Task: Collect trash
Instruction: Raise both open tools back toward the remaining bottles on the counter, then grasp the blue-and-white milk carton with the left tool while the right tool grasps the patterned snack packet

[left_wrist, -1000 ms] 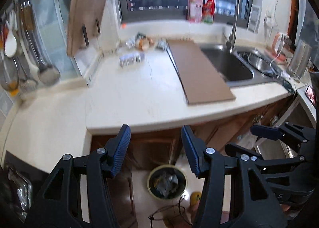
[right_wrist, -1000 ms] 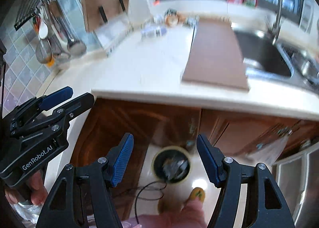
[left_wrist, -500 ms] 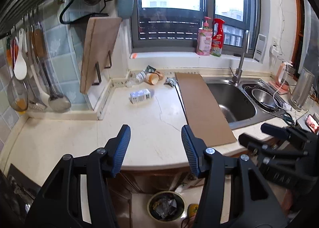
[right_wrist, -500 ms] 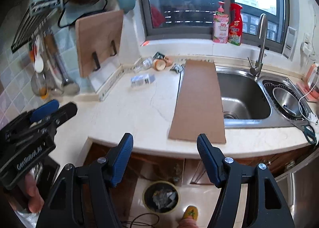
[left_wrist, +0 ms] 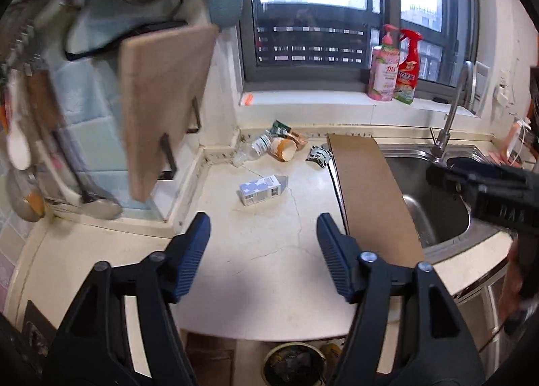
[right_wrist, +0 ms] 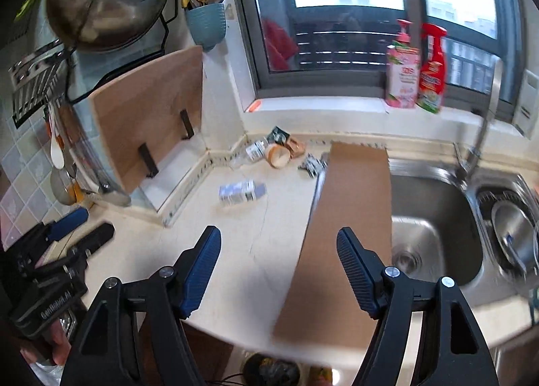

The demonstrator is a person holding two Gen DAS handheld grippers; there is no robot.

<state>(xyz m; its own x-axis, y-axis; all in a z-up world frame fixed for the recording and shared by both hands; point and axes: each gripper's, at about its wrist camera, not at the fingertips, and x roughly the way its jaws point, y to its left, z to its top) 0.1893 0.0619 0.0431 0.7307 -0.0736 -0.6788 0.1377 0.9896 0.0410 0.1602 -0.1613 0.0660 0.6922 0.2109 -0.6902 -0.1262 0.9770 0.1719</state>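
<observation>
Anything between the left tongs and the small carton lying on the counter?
Nothing visible. The left tongs are open and point almost straight at the small carton, with only bare counter between them. The cardboard sheet lies off to the right over the sink edge, outside that line.

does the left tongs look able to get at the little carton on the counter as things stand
Probably yes. The left tongs are open and empty, and the carton lies alone on bare counter straight ahead, nothing between; the cardboard sits off to the right.
</observation>
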